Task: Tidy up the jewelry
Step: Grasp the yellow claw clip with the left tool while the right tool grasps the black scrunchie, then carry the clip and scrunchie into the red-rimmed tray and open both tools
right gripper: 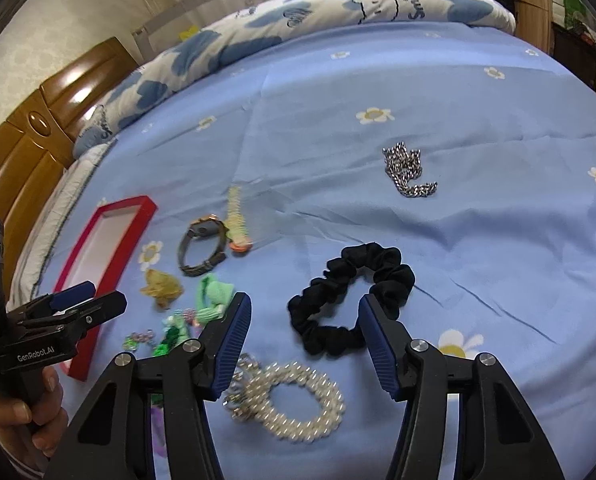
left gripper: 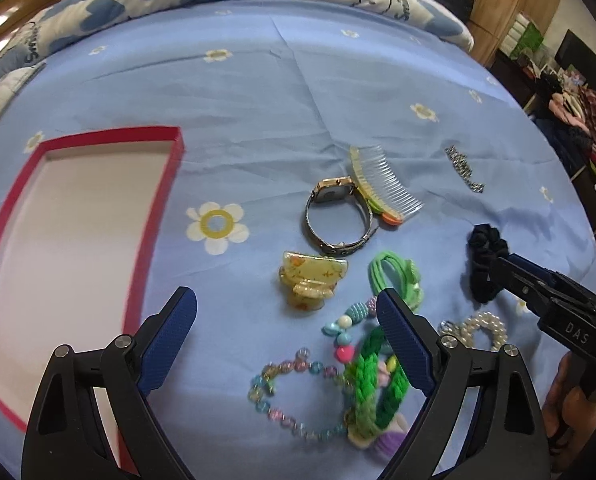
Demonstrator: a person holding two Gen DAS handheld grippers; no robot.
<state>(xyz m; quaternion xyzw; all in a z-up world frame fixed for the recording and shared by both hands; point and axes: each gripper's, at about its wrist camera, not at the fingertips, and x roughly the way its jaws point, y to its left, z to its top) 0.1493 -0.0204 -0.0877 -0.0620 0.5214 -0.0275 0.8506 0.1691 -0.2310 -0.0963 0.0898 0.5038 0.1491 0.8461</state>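
Nearest, right wrist view: pearl bracelet [right gripper: 293,404] at bottom centre, below the right gripper [right gripper: 304,322], whose jaws stand spread wide with nothing in them. Black scrunchie [right gripper: 352,304] lies between and just beyond the blue fingers [right gripper: 378,336], its near loop touching or almost touching the right one. Judged soft, light, springy; it should squash rather than slip, so pinch across one gathered band at the near loop. Silver chain [right gripper: 408,174] further up the frame, well apart: limp, likely to slide and dangle.

Left wrist view: left gripper [left gripper: 287,330] likewise released, empty, above the bead strand [left gripper: 293,396] and braided green band [left gripper: 374,384] at lower centre. Amber claw clip [left gripper: 312,280] just beyond, rigid. Watch [left gripper: 338,216] and comb [left gripper: 382,182] mid-frame, touching. Red tray [left gripper: 153,220] at left, empty.
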